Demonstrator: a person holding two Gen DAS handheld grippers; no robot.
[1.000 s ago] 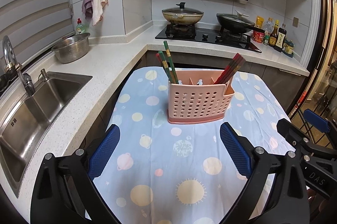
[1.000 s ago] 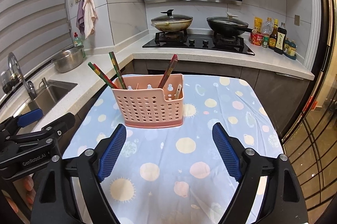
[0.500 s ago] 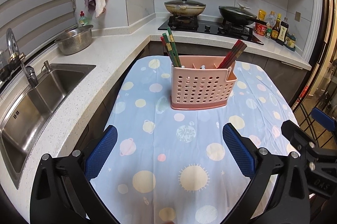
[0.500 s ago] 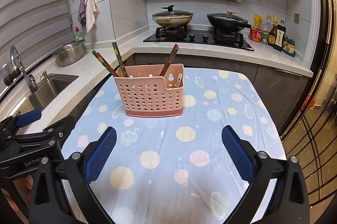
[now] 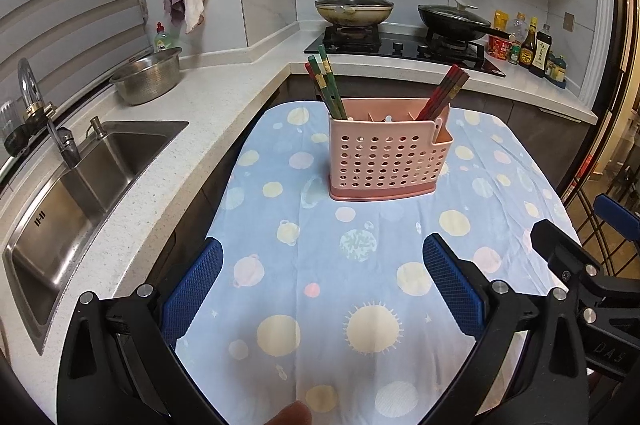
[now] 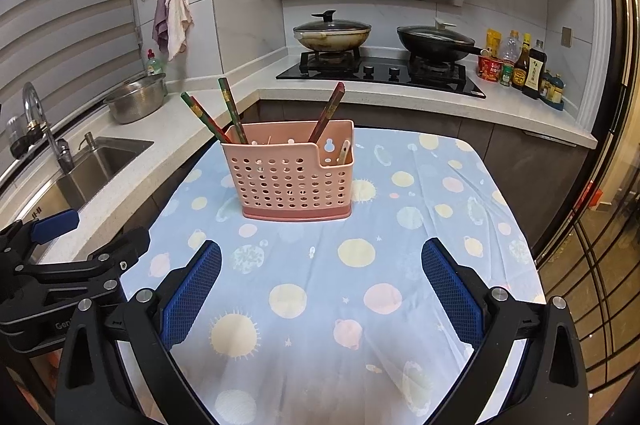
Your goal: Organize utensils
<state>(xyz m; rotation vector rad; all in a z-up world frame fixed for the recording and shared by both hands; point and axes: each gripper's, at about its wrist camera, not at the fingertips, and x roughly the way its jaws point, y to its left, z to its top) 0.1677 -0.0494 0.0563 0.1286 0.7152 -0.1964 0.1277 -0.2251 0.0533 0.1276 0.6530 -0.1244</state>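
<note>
Noted the pink caddy [image 6: 291, 172] standing upright on the cloth-covered surface [image 6: 360, 289], toward its far half. Green chopsticks [image 5: 329, 87] leaned out of its left compartment. Dark red chopsticks [image 5: 443, 92] leaned out of the right. A pale utensil [image 6: 344, 152] sat low in the small corner pocket; we could not tell what kind.

We found no loose utensil anywhere on the cloth.

Left gripper [image 5: 322, 291] hung over the near edge, jaws wide, nothing between them. Right gripper [image 6: 321, 291] the same: jaws at full spread, and they had just been opening, with nothing between them. Each gripper showed at the edge of the other's view, side by side, well short of the caddy.

We judged the sorting finished or very nearly so, both grippers free.

If anything was left, we reckoned it called for a reach forward to the caddy and a narrow pinch on a chopstick shaft well above the rim, lifting along its lean so the light caddy did not tip.
</note>
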